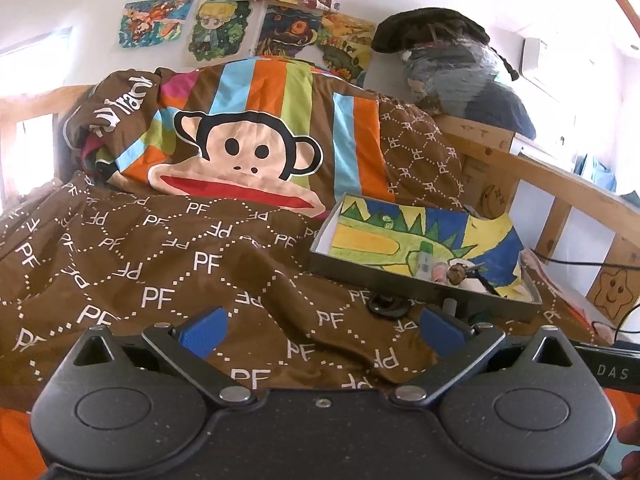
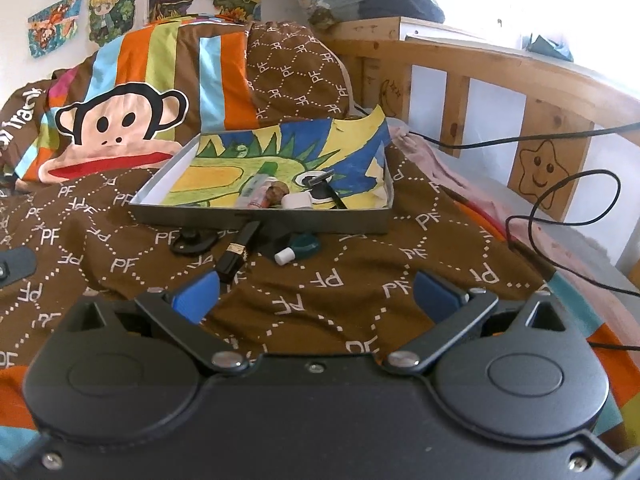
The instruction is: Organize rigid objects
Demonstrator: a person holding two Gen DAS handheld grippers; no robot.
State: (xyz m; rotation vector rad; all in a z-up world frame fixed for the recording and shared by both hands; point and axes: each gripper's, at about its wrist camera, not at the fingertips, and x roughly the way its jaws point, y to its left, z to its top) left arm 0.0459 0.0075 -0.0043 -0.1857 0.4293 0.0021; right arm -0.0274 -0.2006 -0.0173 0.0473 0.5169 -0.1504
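A shallow grey box (image 2: 260, 218) lined with a bright drawing lies on the brown bedspread; it also shows in the left wrist view (image 1: 400, 280). Inside it lie several small items: a green-capped tube (image 2: 258, 184), a cork-like piece (image 2: 278, 192), a white cap (image 2: 296, 201) and a black razor (image 2: 324, 184). In front of the box on the spread lie a black lipstick tube (image 2: 238, 250), a teal item with a white cap (image 2: 300, 246) and a black ring-shaped piece (image 2: 192, 242). My right gripper (image 2: 316, 294) is open and empty just short of them. My left gripper (image 1: 322, 330) is open and empty.
A monkey-print pillow (image 1: 240, 152) leans at the head of the bed. A wooden bed rail (image 2: 500, 80) runs along the right, with black cables (image 2: 560, 208) draped over it. Drawings hang on the wall (image 1: 200, 20). A bundle of clothes (image 1: 452, 64) sits on the rail corner.
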